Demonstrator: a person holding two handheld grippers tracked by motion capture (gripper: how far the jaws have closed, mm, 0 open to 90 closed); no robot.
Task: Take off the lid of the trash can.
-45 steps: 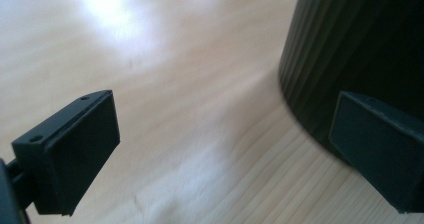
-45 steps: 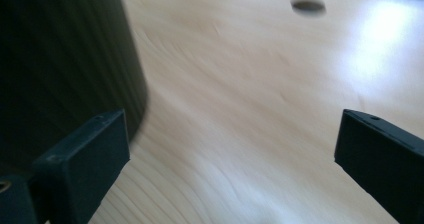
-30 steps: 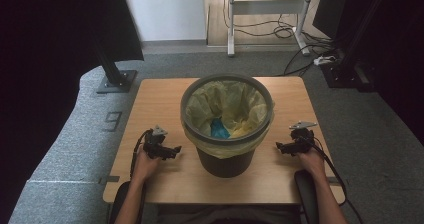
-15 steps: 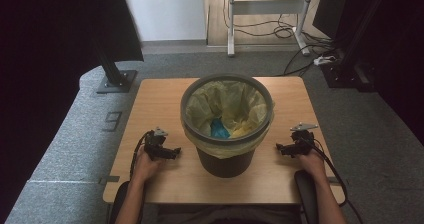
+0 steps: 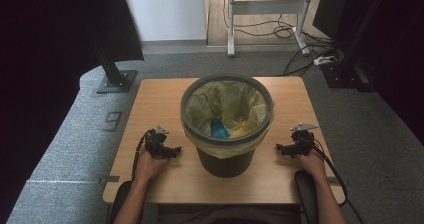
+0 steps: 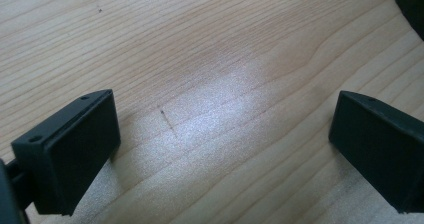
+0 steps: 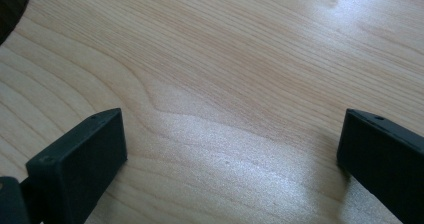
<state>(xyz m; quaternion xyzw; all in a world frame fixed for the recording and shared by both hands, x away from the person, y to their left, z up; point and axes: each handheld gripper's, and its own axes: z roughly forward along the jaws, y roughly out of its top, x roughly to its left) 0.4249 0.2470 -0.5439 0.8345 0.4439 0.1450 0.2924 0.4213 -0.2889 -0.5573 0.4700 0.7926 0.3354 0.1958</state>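
Note:
A dark round bin [image 5: 227,156] lined with a yellowish bag [image 5: 205,106] stands in the middle of the wooden table [image 5: 150,104]. Something blue [image 5: 218,129] lies inside the bag. My left gripper [image 5: 176,151] rests on the table left of the bin, open, pointing toward it. My right gripper [image 5: 280,148] rests right of the bin, open as well. In the left gripper view [image 6: 225,149] and the right gripper view [image 7: 232,159] the black jaws stand wide apart over bare wood, with nothing between them.
A dark edge of the bin shows at a corner [image 6: 412,4] in the left gripper view and at a corner [image 7: 10,4] in the right gripper view. A black stand base [image 5: 116,80] sits on the grey floor behind the table, with cables [image 5: 280,31] farther back.
Both hands have drifted slightly; the right gripper has moved a little lower and closer to the table's front. The bin has stayed put.

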